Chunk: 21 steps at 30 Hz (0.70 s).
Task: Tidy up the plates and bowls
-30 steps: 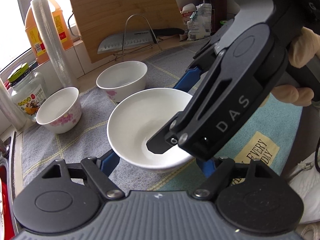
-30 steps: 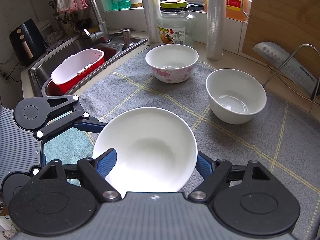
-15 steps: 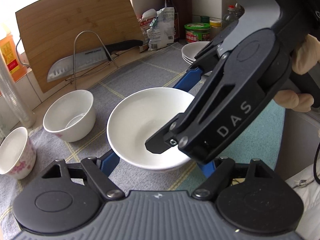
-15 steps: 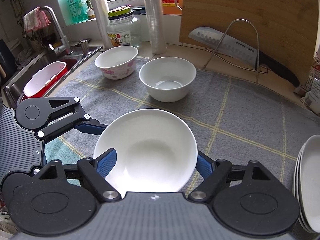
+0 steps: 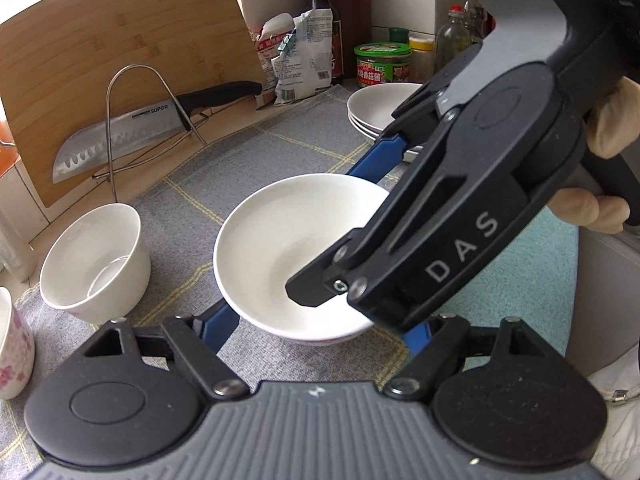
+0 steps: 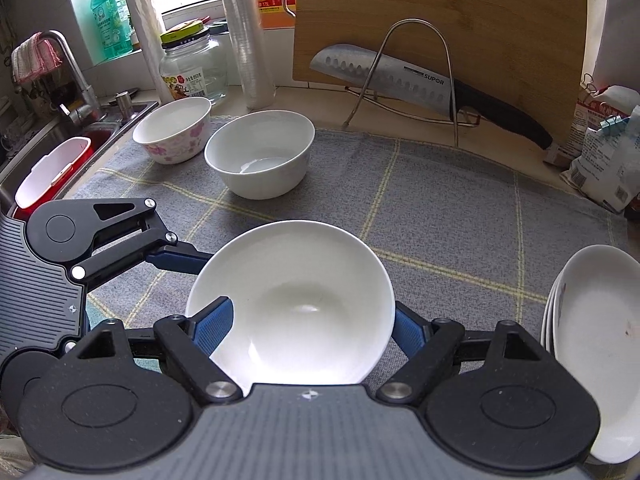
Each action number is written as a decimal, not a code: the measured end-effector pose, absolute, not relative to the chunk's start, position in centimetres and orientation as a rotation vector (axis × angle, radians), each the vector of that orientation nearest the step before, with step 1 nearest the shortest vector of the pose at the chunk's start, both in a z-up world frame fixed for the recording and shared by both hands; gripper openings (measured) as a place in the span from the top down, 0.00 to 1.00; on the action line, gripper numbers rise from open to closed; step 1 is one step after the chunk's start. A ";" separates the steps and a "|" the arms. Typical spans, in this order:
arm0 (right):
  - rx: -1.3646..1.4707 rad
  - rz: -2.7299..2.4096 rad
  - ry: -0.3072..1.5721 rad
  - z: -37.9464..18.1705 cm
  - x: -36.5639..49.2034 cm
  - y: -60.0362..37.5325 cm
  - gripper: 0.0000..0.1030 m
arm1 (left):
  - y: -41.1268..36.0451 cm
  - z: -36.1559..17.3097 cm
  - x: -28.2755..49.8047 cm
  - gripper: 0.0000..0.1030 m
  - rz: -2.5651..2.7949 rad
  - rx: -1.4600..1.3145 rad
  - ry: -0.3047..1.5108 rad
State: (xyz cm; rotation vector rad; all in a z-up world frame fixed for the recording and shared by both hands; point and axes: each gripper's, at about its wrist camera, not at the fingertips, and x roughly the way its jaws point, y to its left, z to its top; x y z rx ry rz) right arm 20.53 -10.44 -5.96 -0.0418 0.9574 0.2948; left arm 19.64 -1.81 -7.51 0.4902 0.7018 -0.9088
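Centre frame, above the grey mat [image 6: 440, 208]: shallow white bowl [image 6: 296, 300], clamped across its rim by both left tool [image 5: 316, 320] and right tool [image 6: 306, 332]. Step: carrying. Next: lowering level onto plate stack [image 6: 592, 344], lower right.

Three bowls are in view: one wide, shallow white ceramic bowl [image 6: 296, 300], one deeper plain white bowl [image 6: 260, 158], and one white bowl with pink flowers [image 6: 173, 130]. One stack of shallow white plates [image 6: 592, 344] shows three rims. There is one bamboo cutting board [image 6: 440, 20], one steel knife with a black handle [image 6: 400, 78] and one wire rack [image 6: 416, 68]. One glass jar with a yellow-green lid [image 6: 192, 68], one green-lidded tin [image 5: 382, 64] and two rolls of clear film [image 6: 248, 40] are visible. Two grippers appear, the left gripper [image 5: 316, 324] and the right gripper [image 6: 308, 324].
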 end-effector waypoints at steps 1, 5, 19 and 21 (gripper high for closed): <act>-0.039 0.295 0.958 -6.0 20.6 -10.6 0.15 | -1.9 -7.6 19.8 0.20 -0.908 0.489 0.705; -0.034 0.294 0.963 -6.4 21.1 -11.0 0.15 | -2.2 -7.8 20.3 0.20 -0.906 0.477 0.716; -0.013 0.302 0.966 -7.0 21.6 -11.5 0.05 | -2.4 -8.2 20.5 0.18 -0.898 0.474 0.730; -0.012 0.295 0.943 -6.8 21.4 -11.6 0.00 | -2.1 -8.2 20.5 0.14 -0.890 0.457 0.738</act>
